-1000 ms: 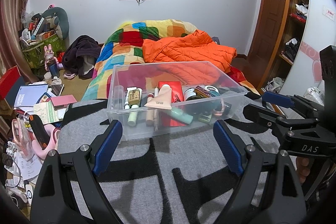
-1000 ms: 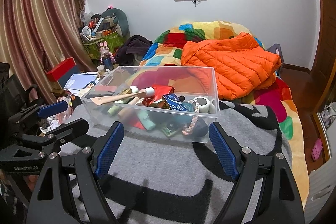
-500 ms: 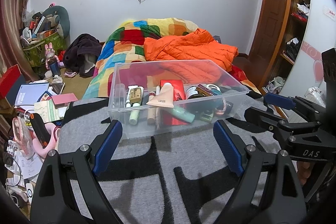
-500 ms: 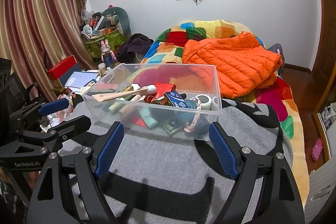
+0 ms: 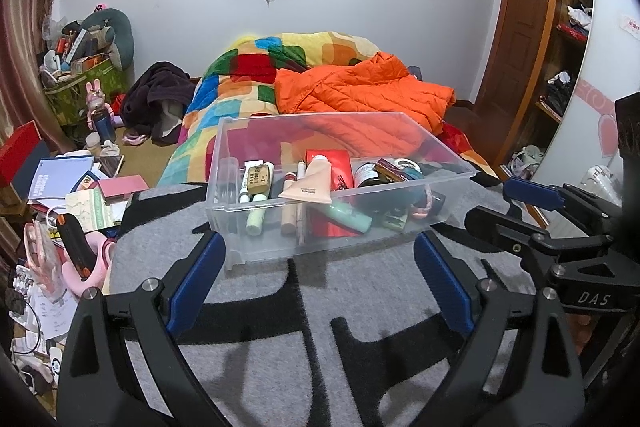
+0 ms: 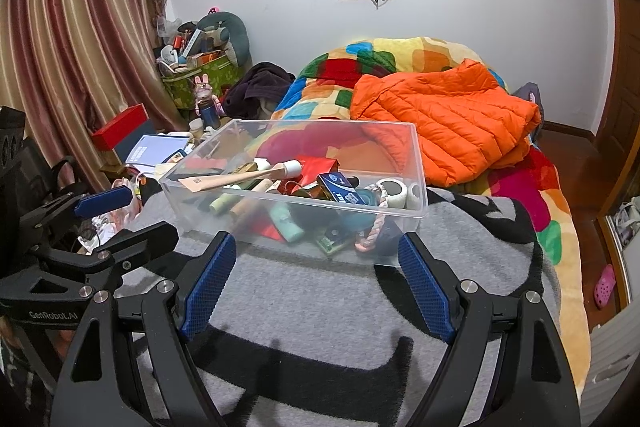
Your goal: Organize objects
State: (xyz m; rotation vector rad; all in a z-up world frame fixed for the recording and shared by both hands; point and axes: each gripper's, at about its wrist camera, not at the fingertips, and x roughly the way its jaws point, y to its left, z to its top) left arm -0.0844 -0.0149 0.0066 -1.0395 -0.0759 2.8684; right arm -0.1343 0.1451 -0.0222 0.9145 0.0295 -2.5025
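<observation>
A clear plastic bin [image 5: 456, 163] stands on a grey and black blanket [image 5: 360, 307]; it also shows in the right wrist view [image 6: 420, 167]. It holds several small items: a beige tube [image 5: 310, 179], a red box [image 5: 336, 163], a green tube [image 5: 348, 215], a blue carton [image 6: 340, 189] and a tape roll [image 6: 394, 189]. My left gripper [image 5: 318, 281] is open and empty, just short of the bin's near wall. My right gripper [image 6: 316, 285] is open and empty, also short of the bin. Each gripper shows at the edge of the other's view.
An orange puffer jacket [image 6: 448, 119] lies on a colourful quilt [image 5: 256, 67] behind the bin. Books, papers and a red box [image 6: 120, 125] clutter the floor at left. A wooden door [image 5: 516, 27] and shelves stand at right. Curtains [image 6: 72, 47] hang at left.
Both grippers have shifted slightly; the bin sits a little higher and nearer in both views. Both grippers stay open and empty.
</observation>
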